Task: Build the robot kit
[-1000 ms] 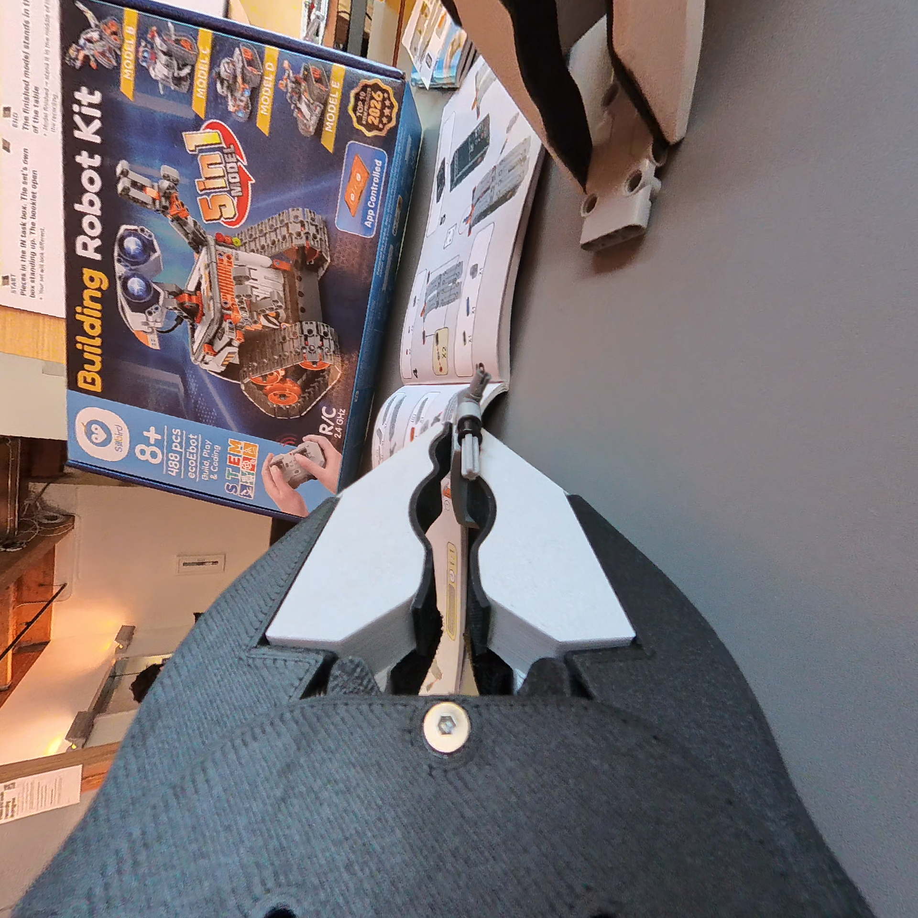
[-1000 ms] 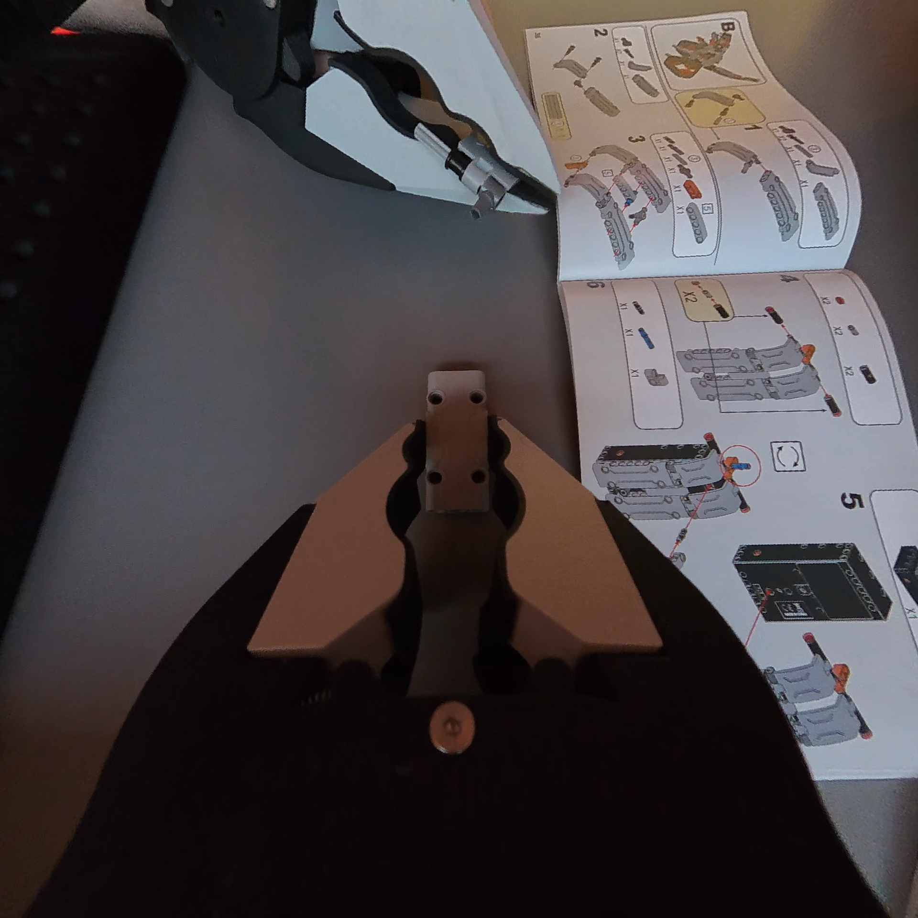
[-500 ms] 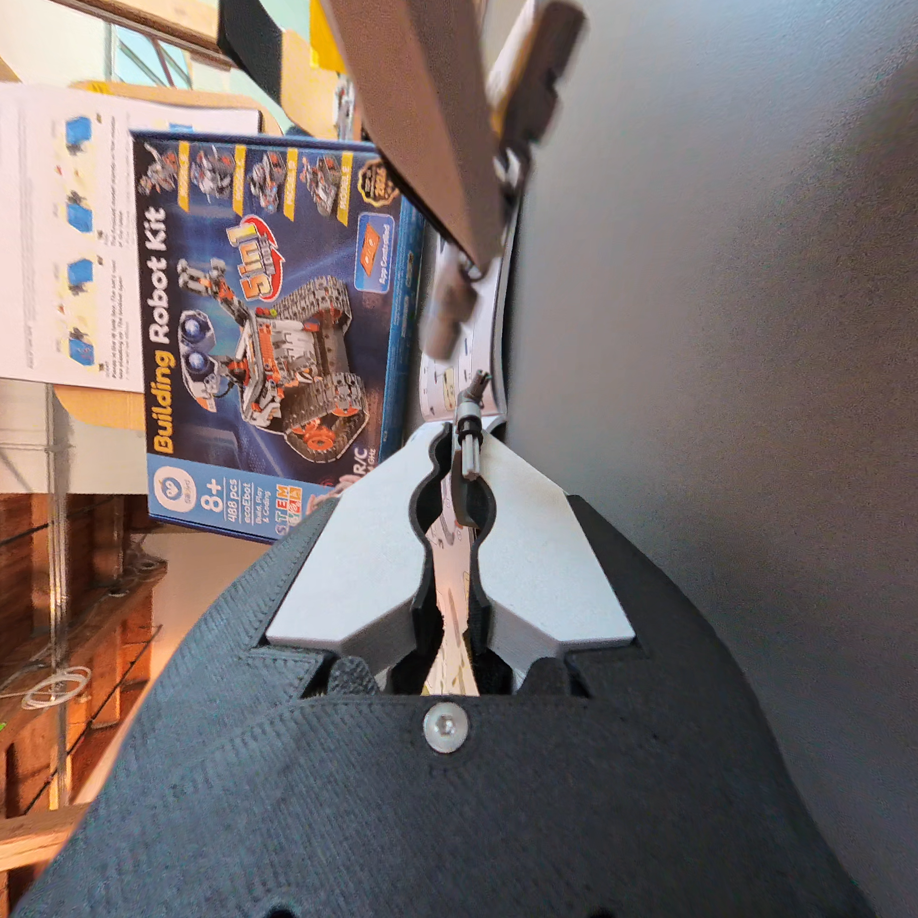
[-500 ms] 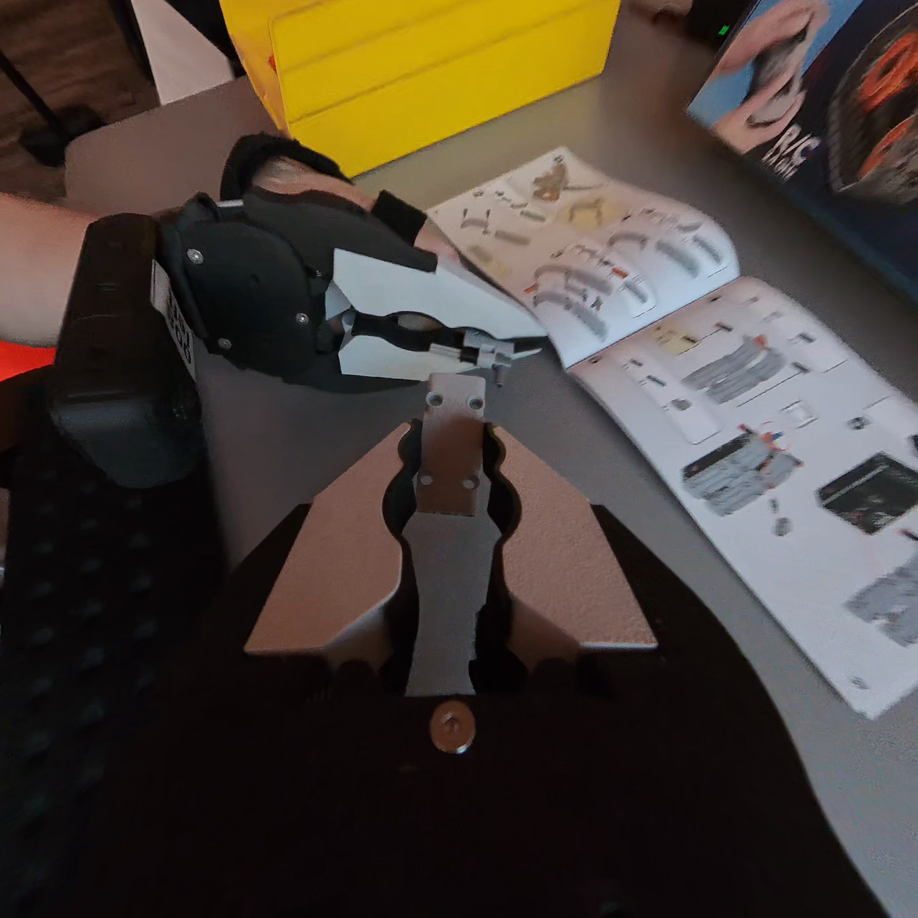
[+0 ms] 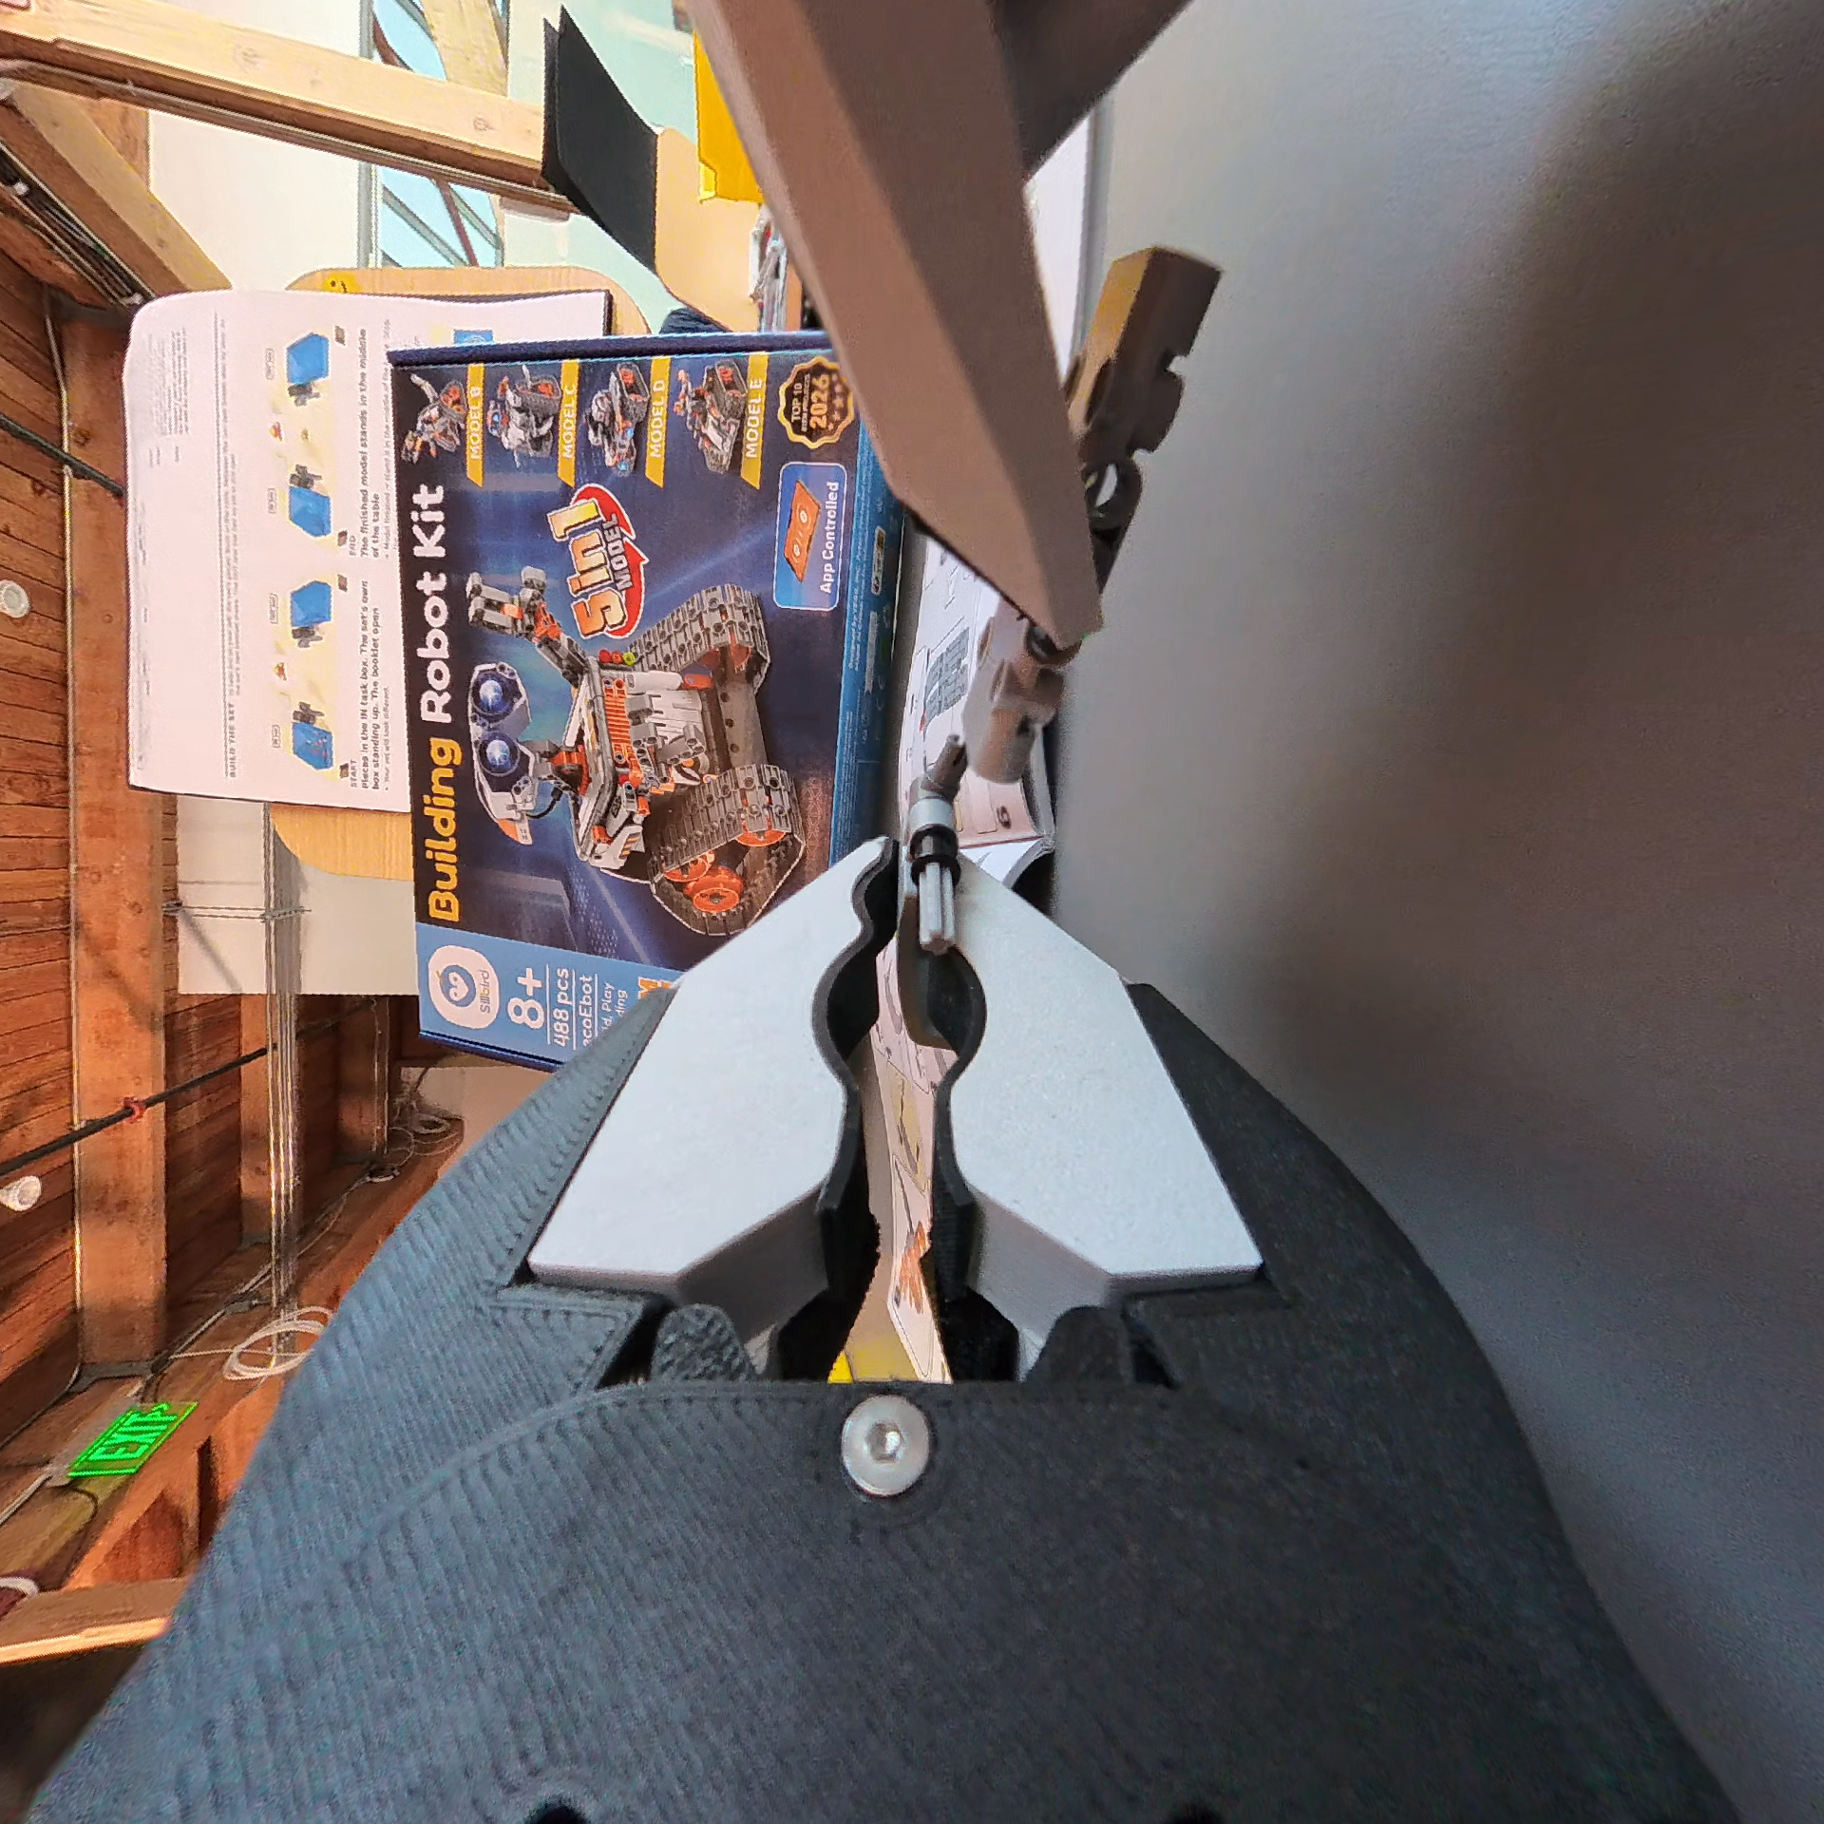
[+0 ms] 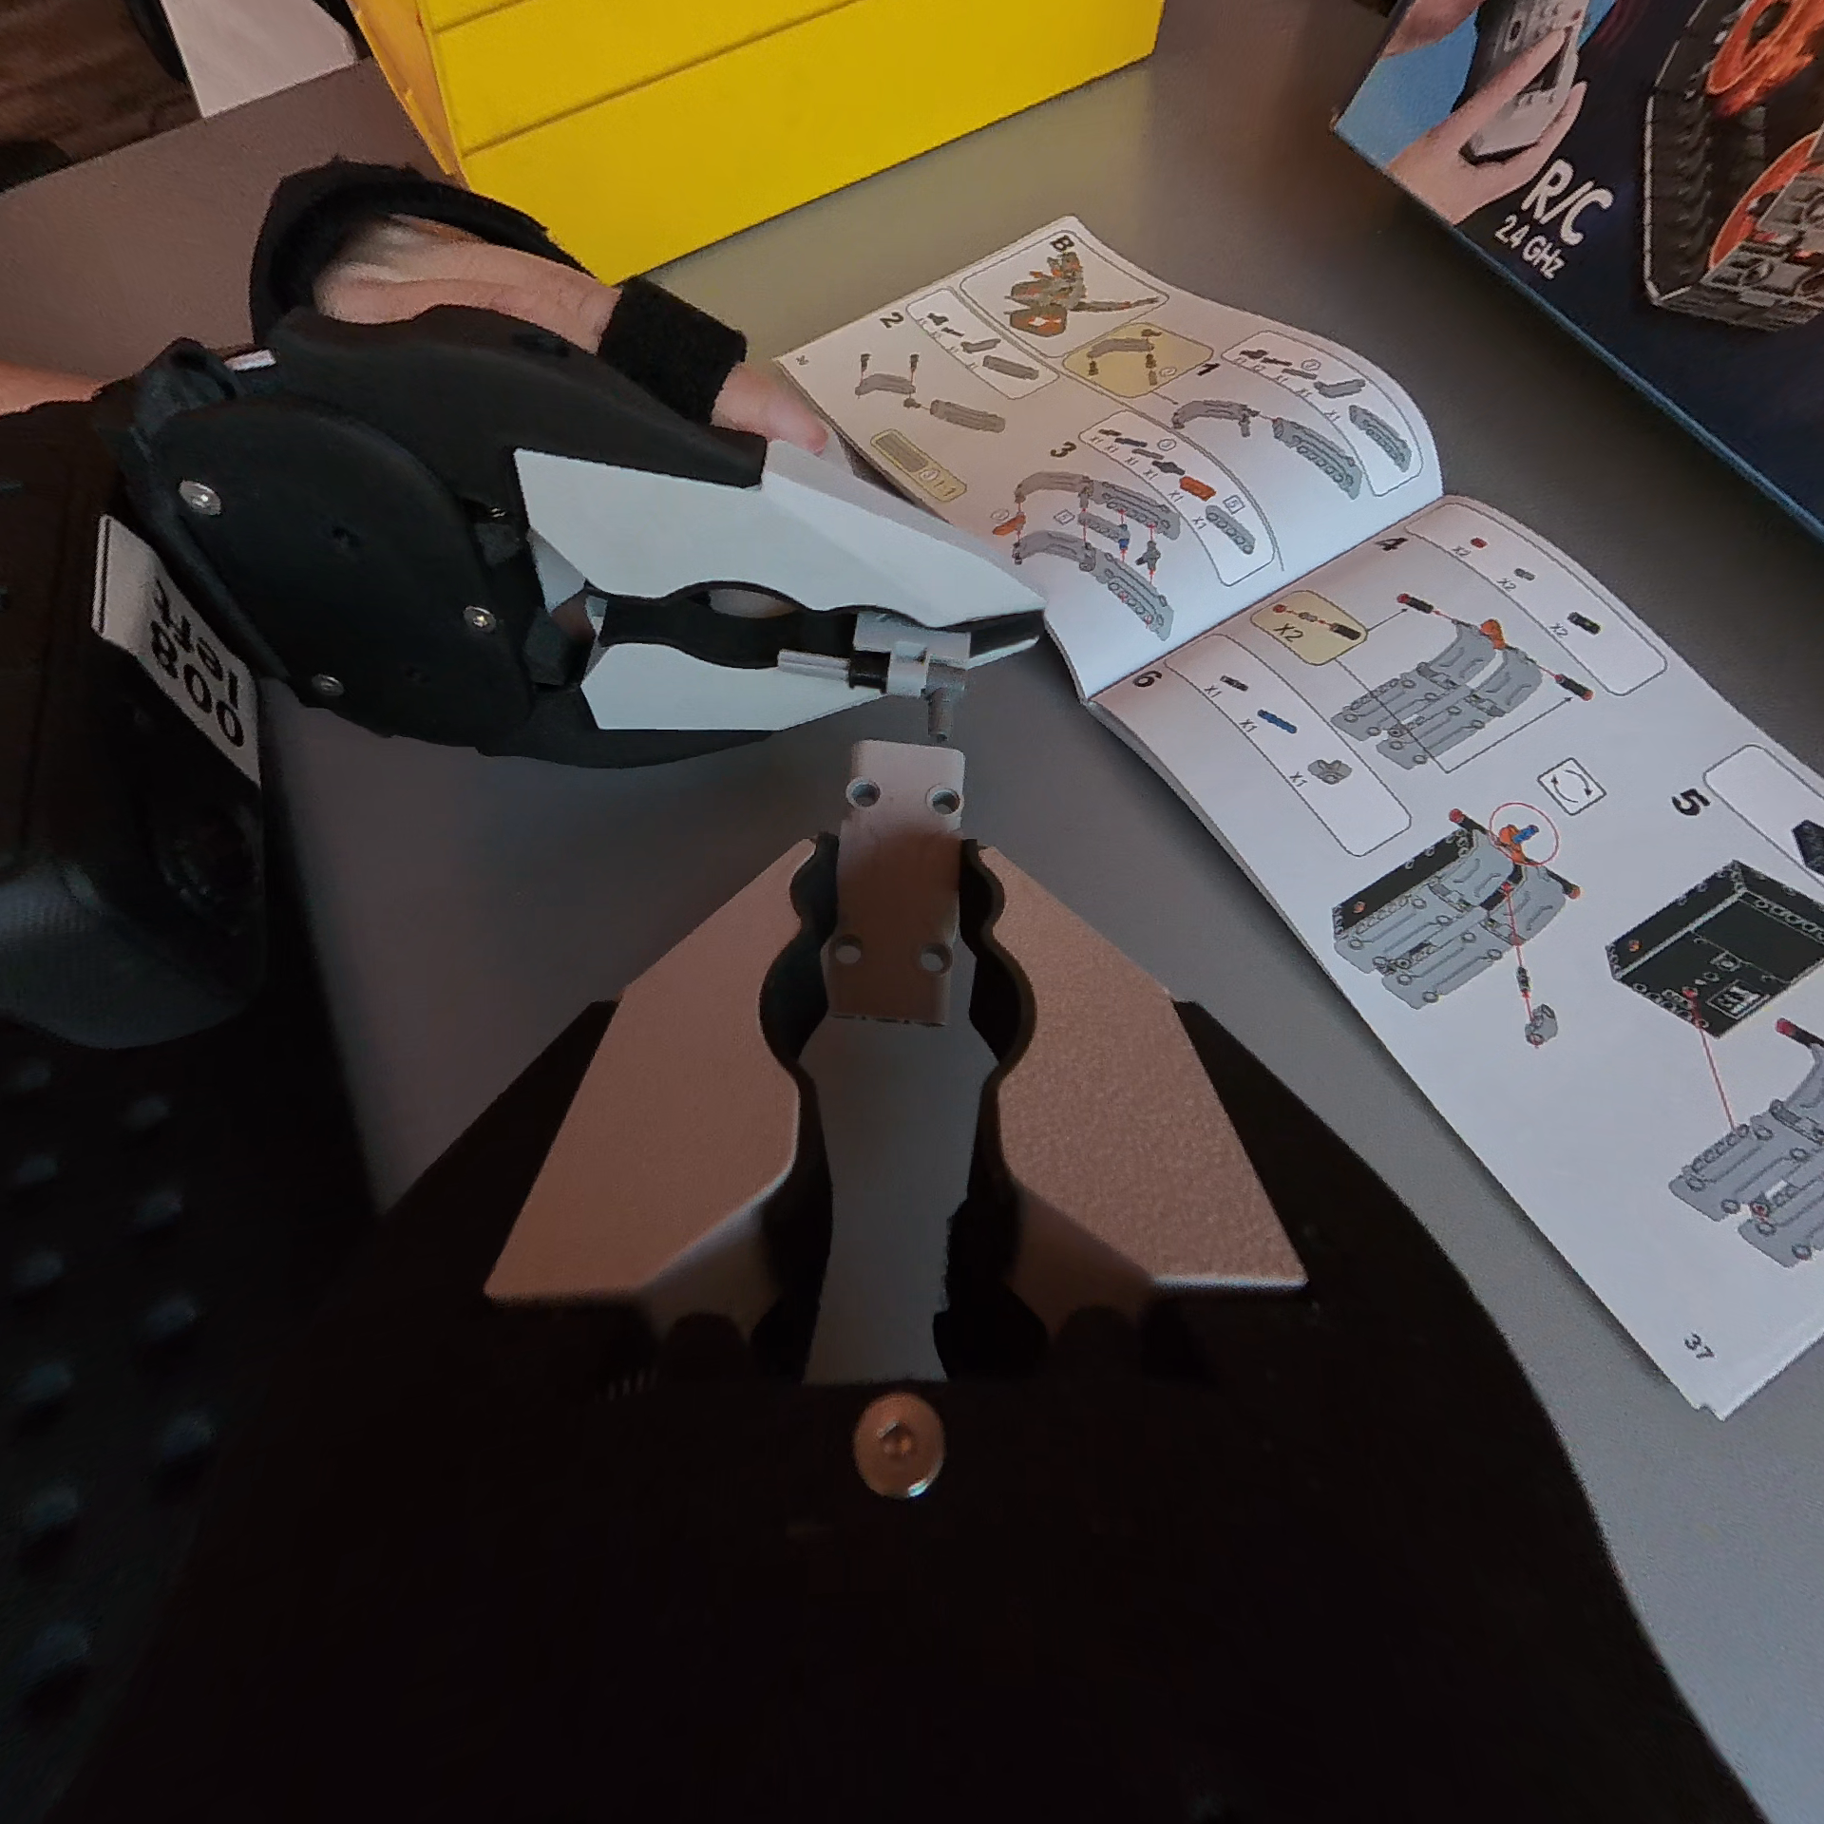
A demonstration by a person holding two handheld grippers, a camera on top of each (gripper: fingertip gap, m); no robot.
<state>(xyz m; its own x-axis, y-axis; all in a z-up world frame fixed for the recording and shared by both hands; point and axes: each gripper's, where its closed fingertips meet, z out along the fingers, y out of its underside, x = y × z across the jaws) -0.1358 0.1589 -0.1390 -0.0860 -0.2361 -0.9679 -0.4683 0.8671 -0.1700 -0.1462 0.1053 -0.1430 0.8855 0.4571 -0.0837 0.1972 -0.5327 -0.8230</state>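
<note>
Your right gripper is clamped on a pale grey, holed block, long axis pointing forward along the fingers. Your left gripper pinches a small grey pin assembly, its tip pointing down just above the block, over the grey table beside the open booklet.

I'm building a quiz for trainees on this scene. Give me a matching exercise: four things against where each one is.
Things
1. small grey pin-and-connector part
2. flat grey plastic block with round holes
3. open white instruction booklet
4. yellow box

Places
A. lying on the grey table
B. clamped in the jaws of the right gripper
C. at the table's far side, beyond the left gripper
D. clamped in the left gripper's jaws

Pairs: 1-D; 2-B; 3-A; 4-C
</note>
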